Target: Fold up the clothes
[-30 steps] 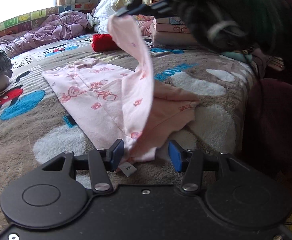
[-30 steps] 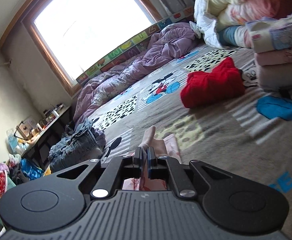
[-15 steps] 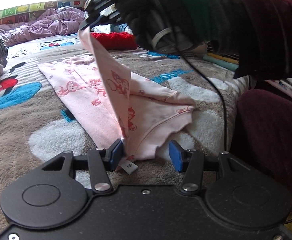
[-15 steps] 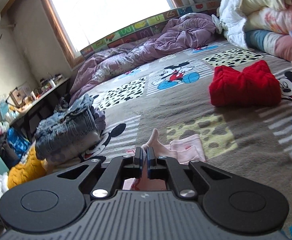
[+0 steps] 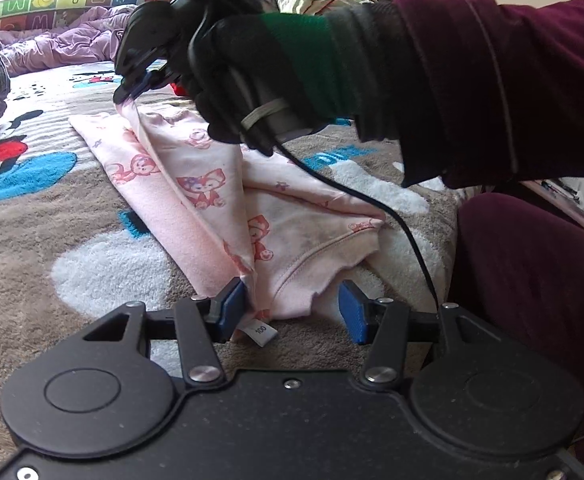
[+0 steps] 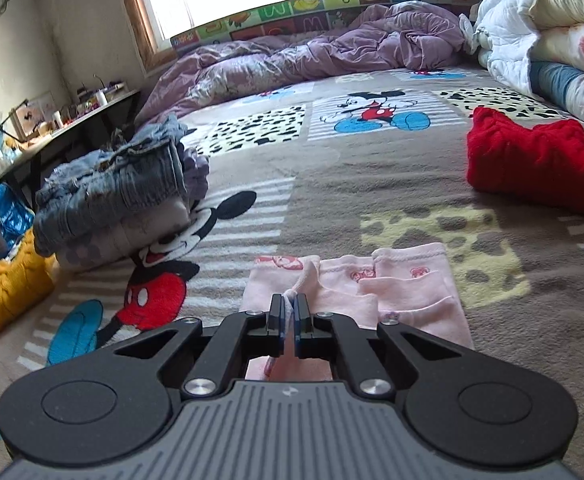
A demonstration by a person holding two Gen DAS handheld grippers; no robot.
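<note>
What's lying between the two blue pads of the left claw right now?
In the left wrist view, the near hem of the pink garment and its white size tag lie between the left claw's open pads, on the blanket.

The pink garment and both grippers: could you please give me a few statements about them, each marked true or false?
1. The right gripper is shut on a fold of the pink garment. True.
2. The left gripper is clamped tight on the hem. False: its jaws stand apart around the hem.
3. The red knit lies on top of the pink garment. False: it lies apart, further up the blanket.
4. A white size tag shows at the garment's near edge. True.
</note>
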